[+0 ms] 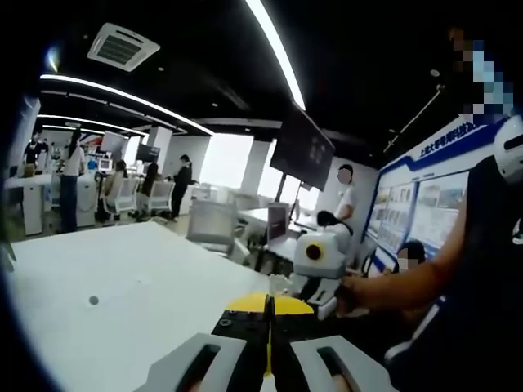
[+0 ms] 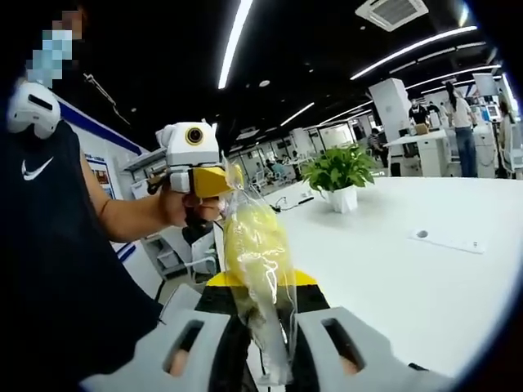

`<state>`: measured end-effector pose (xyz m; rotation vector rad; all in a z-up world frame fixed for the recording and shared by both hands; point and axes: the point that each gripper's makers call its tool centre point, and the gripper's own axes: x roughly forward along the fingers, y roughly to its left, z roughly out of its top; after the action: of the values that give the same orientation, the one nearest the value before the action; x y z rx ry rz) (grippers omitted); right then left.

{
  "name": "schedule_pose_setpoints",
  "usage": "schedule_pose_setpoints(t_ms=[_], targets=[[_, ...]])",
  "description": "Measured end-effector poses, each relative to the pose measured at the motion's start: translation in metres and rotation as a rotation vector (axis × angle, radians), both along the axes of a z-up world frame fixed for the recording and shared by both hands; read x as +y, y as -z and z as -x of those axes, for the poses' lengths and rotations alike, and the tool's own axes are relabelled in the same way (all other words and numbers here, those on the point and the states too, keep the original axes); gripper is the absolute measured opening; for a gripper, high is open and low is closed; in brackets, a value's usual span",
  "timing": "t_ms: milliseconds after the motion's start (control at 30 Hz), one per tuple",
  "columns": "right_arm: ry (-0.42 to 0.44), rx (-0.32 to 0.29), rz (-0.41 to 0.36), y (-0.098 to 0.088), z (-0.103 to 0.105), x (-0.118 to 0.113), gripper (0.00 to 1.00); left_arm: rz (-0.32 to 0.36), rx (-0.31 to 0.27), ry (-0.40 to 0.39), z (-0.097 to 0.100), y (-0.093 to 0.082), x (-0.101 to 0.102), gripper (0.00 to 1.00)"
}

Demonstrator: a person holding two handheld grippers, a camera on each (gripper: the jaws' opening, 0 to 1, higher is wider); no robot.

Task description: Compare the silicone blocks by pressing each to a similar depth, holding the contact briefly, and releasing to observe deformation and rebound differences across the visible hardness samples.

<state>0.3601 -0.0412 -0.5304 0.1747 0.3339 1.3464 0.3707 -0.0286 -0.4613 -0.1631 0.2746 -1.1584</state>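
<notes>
A clear plastic bag [image 2: 252,245] with pale yellow contents stands upright between the yellow-tipped jaws of my right gripper [image 2: 261,282], which is shut on it. The bag's top reaches up beside the yellow jaws of my left gripper [image 2: 221,181], held in a hand at upper left; whether those jaws pinch the bag is unclear. In the left gripper view, my left gripper [image 1: 268,304] has its jaws closed together over the edge of the white table [image 1: 122,286], with the right gripper [image 1: 319,273] just beyond them in a hand.
A potted plant [image 2: 337,175] stands on the white table [image 2: 425,286], with a small round fitting [image 2: 421,233] on a flat sheet near it. A person in a black shirt [image 2: 49,245] is close by. Chairs [image 1: 212,224], desks and people fill the background.
</notes>
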Motion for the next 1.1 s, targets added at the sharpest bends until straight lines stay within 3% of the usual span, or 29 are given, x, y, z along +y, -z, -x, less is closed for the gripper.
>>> schedule_pose_setpoints(t_ms=[200,233,333,433,500,567,600,667,767,900,1000,1033,1100], targets=[[-0.02,0.029,0.012,0.003,0.002,-0.001,0.01,0.0,0.011,-0.003,-0.002,0.004,-0.001,0.0],[-0.023,0.042,0.013,0.003,0.002,-0.002,0.01,-0.005,-0.004,-0.003,-0.003,0.004,-0.002,0.0],[-0.018,0.062,0.03,0.005,0.0,-0.005,0.01,-0.052,-0.144,0.009,-0.006,0.007,-0.005,0.0],[-0.021,0.051,0.032,0.006,0.001,-0.007,0.01,-0.04,-0.056,0.006,-0.004,0.006,-0.007,0.0],[-0.01,0.065,0.004,0.002,0.0,-0.006,0.04,-0.037,-0.065,-0.014,-0.006,0.002,-0.007,0.0],[0.017,0.017,-0.009,-0.002,-0.005,-0.007,0.06,-0.03,-0.06,-0.018,-0.006,-0.001,-0.008,0.0],[0.034,-0.051,-0.036,-0.006,-0.009,-0.006,0.08,-0.02,-0.053,-0.02,-0.006,-0.004,-0.008,0.0],[0.033,-0.033,-0.042,-0.006,-0.008,-0.007,0.09,-0.003,-0.048,-0.017,-0.006,-0.009,-0.009,0.0],[0.042,-0.055,-0.044,-0.008,-0.011,-0.006,0.14,0.013,-0.03,-0.009,-0.005,-0.012,-0.009,0.0],[0.165,-0.089,-0.044,-0.009,-0.031,-0.01,0.66,0.035,-0.023,-0.002,-0.001,-0.02,-0.01,0.0],[0.218,-0.129,-0.024,-0.006,-0.04,-0.014,0.92,0.041,-0.023,-0.007,-0.002,-0.023,-0.01,0.0],[0.252,-0.13,-0.018,-0.005,-0.045,-0.016,0.97,0.041,-0.022,-0.01,-0.003,-0.023,-0.01,0.0],[0.243,-0.122,-0.018,-0.002,-0.044,-0.018,0.97,0.04,-0.01,-0.011,-0.004,-0.022,-0.011,0.0]])
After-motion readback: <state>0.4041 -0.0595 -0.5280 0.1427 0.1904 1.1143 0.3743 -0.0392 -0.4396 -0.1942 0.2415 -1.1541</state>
